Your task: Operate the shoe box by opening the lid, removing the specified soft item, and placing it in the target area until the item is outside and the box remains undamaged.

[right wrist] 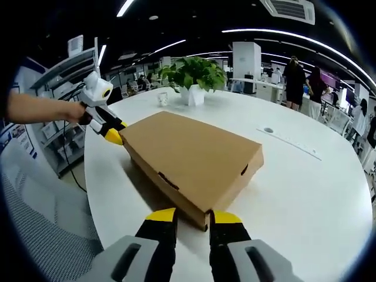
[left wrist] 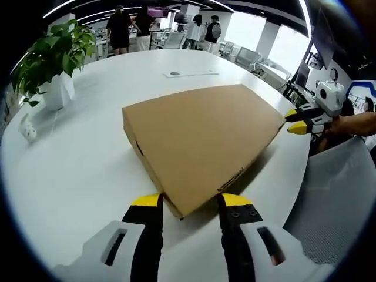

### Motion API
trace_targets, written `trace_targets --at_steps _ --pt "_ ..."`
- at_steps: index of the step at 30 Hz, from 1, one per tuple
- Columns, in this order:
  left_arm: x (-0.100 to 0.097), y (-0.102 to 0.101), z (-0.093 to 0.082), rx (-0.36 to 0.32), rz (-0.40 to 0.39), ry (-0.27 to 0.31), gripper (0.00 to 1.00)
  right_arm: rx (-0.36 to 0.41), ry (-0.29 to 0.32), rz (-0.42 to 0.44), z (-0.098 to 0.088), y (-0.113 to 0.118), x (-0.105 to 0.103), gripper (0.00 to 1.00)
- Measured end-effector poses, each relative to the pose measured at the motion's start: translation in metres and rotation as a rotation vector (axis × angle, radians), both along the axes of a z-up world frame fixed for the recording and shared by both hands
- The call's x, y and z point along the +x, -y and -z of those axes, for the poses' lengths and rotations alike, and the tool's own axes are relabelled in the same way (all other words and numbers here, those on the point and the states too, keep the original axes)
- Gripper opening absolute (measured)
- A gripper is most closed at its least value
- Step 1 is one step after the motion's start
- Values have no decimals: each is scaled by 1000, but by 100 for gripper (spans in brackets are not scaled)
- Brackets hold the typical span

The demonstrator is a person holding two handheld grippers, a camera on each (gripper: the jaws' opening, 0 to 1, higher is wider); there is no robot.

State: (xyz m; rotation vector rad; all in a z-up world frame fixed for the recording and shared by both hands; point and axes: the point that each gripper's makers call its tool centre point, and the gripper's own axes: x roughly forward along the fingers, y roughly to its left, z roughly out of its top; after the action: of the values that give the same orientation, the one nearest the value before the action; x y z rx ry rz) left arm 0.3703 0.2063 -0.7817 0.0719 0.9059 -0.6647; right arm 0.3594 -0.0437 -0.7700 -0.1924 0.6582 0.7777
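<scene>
- The box (left wrist: pixel 200 144) is a flat brown cardboard one, lid down, sitting on the white round surface (left wrist: pixel 82 170) close to the edge nearest the person.
- Left hand-held gripper (left wrist: pixel 191 202): jaws fairly wide, with one corner of the box poking in between the yellow tips. Not clamped on it as far as I can see, there's a gap on both sides.
- Right hand-held gripper (right wrist: pixel 192 218): jaws parted, tips right at the opposite near corner of the box (right wrist: pixel 194 158), corner sitting just in front of the gap. Can't really tell if the tips touch the cardboard.
- In the left gripper view the right hand-held gripper (left wrist: pixel 299 121) comes in from the right, yellow tips at the box's far right corner.
- In the right gripper view the left hand-held gripper (right wrist: pixel 111 132) comes in from the left, tips touching or nearly touching the box's left corner, with a bare forearm (right wrist: pixel 41 108) behind it.
- A potted plant (right wrist: pixel 194 76) stands well away from the box on the far side of the surface, with a small white cup (right wrist: pixel 163 98) beside it.
- Some people (left wrist: pixel 120 29) stand way off in the office background.
</scene>
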Motion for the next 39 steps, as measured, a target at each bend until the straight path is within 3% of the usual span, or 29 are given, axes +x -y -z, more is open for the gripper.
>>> trace_targets --at_steps 12,39 --pt "-15 -10 0 13 0 -6 36 7 -5 -28 -1 -10 -11 17" --pt "-23 -33 0 21 -3 -6 36 20 -1 -77 1 -30 -21 12"
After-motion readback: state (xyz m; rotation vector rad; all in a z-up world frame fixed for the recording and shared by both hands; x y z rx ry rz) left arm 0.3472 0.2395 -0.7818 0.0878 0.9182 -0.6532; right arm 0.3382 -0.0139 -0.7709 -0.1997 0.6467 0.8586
